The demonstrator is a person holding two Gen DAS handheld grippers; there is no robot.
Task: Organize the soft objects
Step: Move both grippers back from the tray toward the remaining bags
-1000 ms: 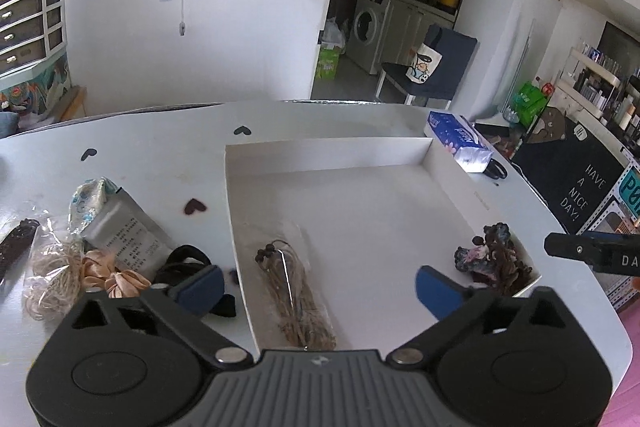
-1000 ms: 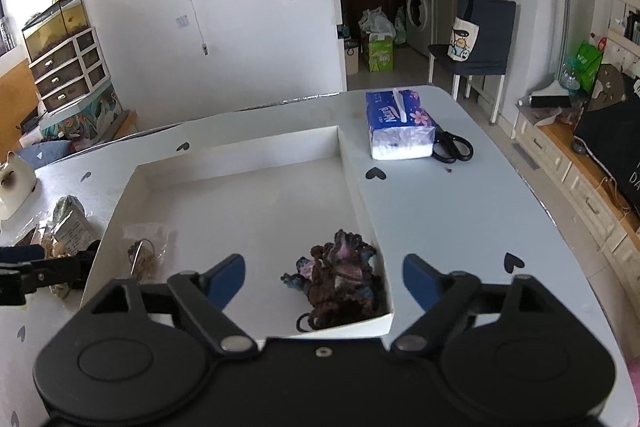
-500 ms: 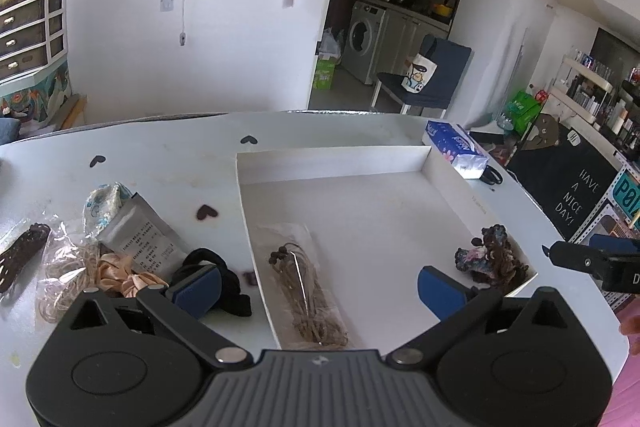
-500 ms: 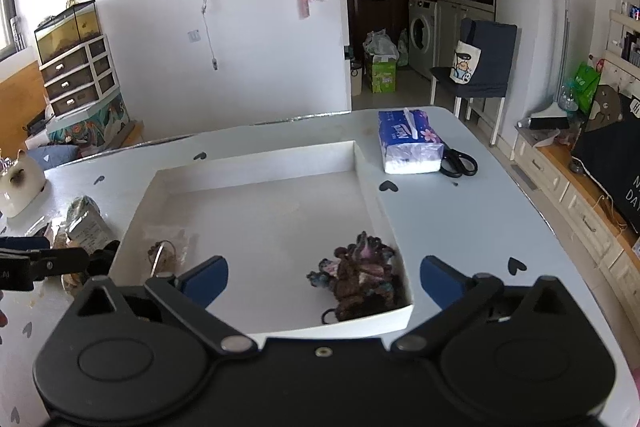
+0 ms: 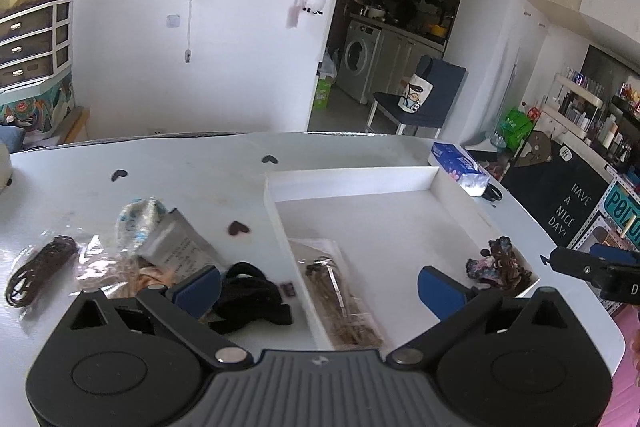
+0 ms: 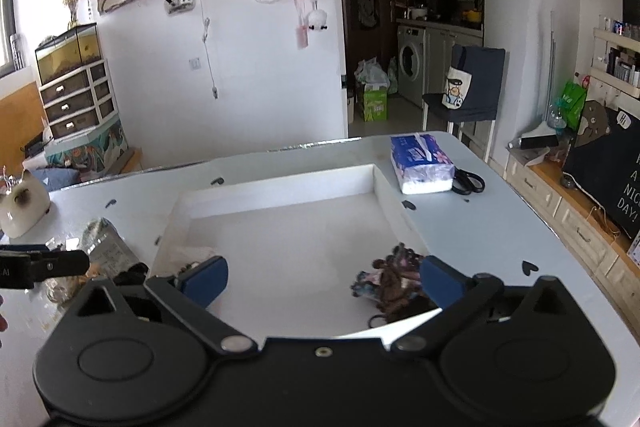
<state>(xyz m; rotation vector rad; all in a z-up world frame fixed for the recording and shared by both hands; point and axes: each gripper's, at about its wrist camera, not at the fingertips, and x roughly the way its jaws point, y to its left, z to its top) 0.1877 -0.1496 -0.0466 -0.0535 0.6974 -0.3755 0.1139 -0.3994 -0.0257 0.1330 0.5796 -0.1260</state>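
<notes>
Soft hair ties in a clear packet (image 5: 340, 301) lie inside the white tray (image 5: 352, 179) along its left wall, the long axis running from the near edge toward the far wall. A dark, multicoloured scrunchie bundle (image 6: 394, 281) sits in the tray's near right corner, with no clear long axis. Outside the tray, on the white table (image 5: 192, 163), a black band (image 5: 248, 293) lies just beside the left wall, next to more packets (image 5: 176, 247) and a brown cord coil (image 5: 38, 273). The left gripper (image 5: 320, 285) hangs with jaws spread wide, holding nothing. The right gripper (image 6: 320, 277) also stands fully apart and empty above the tray. A tissue pack (image 6: 422, 163) and scissors (image 6: 468, 181) rest beyond.
</notes>
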